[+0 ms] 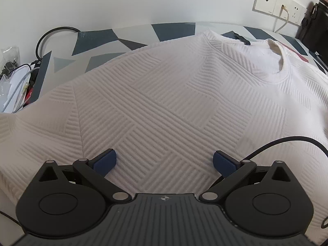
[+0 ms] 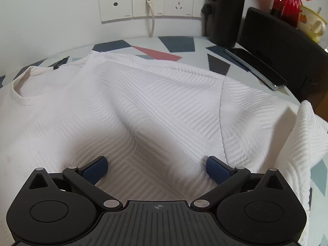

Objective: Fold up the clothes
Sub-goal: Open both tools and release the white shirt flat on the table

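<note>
Shirt [image 1: 164, 94], white and ribbed, lies spread over the patterned tabletop [image 1: 98, 39], collar [image 1: 280, 61] toward the far edge by the wall sockets [image 2: 147, 4]. Left gripper [image 1: 165, 163] hangs just above the cloth's near part, jaws spread wide, nothing between the blue pads [image 1: 105, 162]. Right gripper [image 2: 156, 169] hangs over a rumpled fold nearer the right edge, jaws likewise wide apart and empty; whether either pad brushes the fabric cannot be told. A phone [image 2: 258, 67] lies beyond the shirt's right side.
</note>
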Tool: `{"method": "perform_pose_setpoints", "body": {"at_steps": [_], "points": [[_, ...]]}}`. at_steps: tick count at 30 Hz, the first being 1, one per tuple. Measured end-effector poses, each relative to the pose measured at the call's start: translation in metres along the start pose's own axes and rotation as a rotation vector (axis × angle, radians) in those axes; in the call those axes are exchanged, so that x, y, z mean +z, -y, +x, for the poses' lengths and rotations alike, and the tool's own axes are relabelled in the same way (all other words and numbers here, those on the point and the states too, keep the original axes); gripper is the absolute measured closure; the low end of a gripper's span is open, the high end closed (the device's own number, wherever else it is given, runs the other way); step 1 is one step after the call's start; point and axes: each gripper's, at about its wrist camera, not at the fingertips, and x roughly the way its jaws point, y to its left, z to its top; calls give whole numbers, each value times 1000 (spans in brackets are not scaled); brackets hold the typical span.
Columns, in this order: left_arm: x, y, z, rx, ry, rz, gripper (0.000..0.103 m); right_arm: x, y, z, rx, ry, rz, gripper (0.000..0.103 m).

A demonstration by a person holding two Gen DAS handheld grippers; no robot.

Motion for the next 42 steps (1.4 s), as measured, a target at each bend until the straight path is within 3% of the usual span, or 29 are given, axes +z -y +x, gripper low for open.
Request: {"method": "perform_pose_setpoints", "body": {"at_steps": [8, 14, 28, 35, 42], "points": [[-4, 5, 0, 38, 39, -51, 0, -6, -3, 0, -10, 60, 8, 1], [-8, 6, 1, 28, 74, -25, 0, -6, -3, 1, 10, 79, -12, 1], [-8, 5, 3, 8, 77, 11, 0, -12, -2, 0, 23, 117, -25, 1], [-6, 5, 4, 12, 59, 1, 0, -8, -3, 0, 26, 99, -25, 1], [-4, 6, 4, 23, 39, -16, 0, 11, 5, 5, 94, -14, -101, 1]]}}
